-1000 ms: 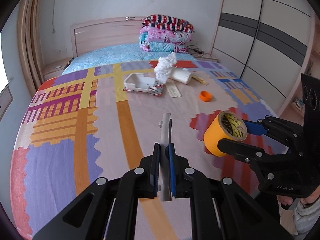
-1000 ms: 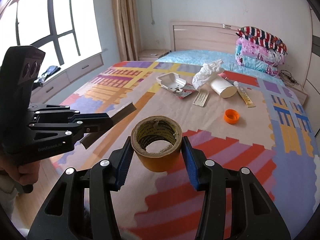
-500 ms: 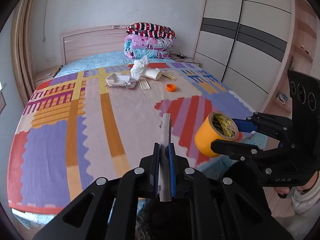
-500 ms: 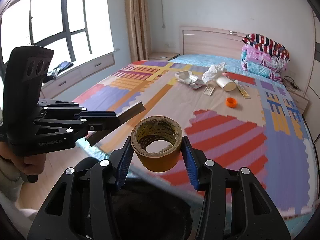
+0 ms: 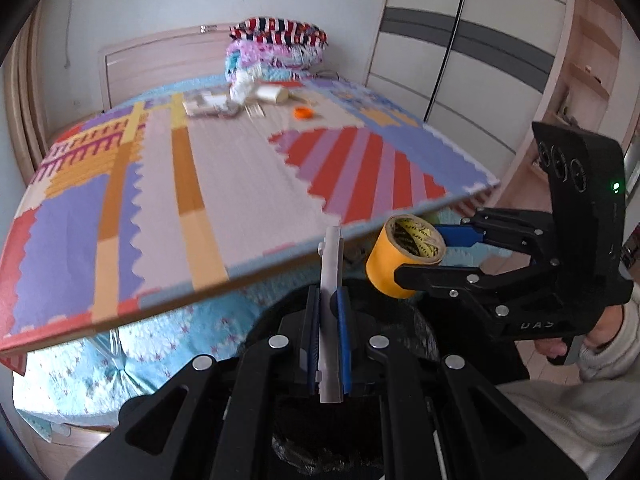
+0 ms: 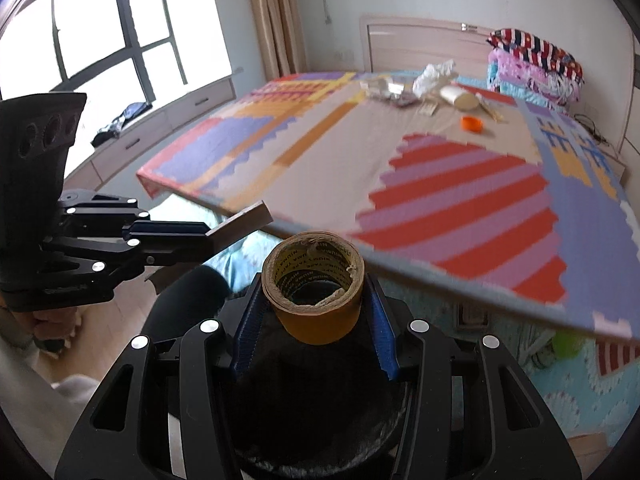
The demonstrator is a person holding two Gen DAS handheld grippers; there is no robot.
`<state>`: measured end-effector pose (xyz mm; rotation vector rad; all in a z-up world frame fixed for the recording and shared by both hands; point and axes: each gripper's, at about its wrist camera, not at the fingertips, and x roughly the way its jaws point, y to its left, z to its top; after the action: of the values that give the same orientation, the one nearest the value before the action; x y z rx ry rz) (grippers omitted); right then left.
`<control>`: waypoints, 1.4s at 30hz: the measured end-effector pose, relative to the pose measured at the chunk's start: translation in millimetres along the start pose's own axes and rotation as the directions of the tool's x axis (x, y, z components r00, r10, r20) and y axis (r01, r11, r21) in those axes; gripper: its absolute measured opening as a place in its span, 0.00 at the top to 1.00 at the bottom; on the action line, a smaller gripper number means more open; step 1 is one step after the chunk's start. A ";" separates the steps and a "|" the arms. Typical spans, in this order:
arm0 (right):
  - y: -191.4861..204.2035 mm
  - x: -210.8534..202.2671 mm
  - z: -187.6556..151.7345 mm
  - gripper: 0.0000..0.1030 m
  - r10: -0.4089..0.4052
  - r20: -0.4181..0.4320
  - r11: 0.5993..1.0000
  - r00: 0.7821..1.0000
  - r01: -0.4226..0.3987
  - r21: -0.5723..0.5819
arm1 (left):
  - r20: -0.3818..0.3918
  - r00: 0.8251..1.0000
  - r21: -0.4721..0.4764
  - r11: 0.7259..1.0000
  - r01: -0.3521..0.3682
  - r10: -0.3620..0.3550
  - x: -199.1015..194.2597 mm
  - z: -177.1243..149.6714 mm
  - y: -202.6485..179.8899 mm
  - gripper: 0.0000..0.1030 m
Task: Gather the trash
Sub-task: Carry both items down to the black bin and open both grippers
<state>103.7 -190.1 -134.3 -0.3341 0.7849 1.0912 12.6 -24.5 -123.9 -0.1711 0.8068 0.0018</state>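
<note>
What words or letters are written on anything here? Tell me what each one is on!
"TAPE": printed again and again inside the core of the yellow tape roll; the word beside it is too blurry to read.
"UAS", or close to it: raised letters on the right claw's black body, faint.
Left claw's body: has a raised label, too small and dark to read.
Wrappers on the bed: too blurred to read.

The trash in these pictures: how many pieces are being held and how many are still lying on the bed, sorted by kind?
Held:
Tape roll: 1
Flat grey strip: 1
On the bed:
Orange cap: 1
Crumpled tissue: 1
White cup on its side: 1
White tray: 1
Other small flat bits there are too blurred to count.
Total countable: 6
</note>
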 end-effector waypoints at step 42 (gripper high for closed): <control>-5.1 72.8 -82.1 0.45 -0.023 -0.356 1.000 0.934 0.024 -0.001 | -0.370 0.929 -0.058 0.998 -0.006 -0.016 109.9 -74.8 6.6 0.90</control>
<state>92.1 -193.5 -243.5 -0.5473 1.1018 1.0186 34.6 -36.4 -254.6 -0.2325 1.1859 -0.0126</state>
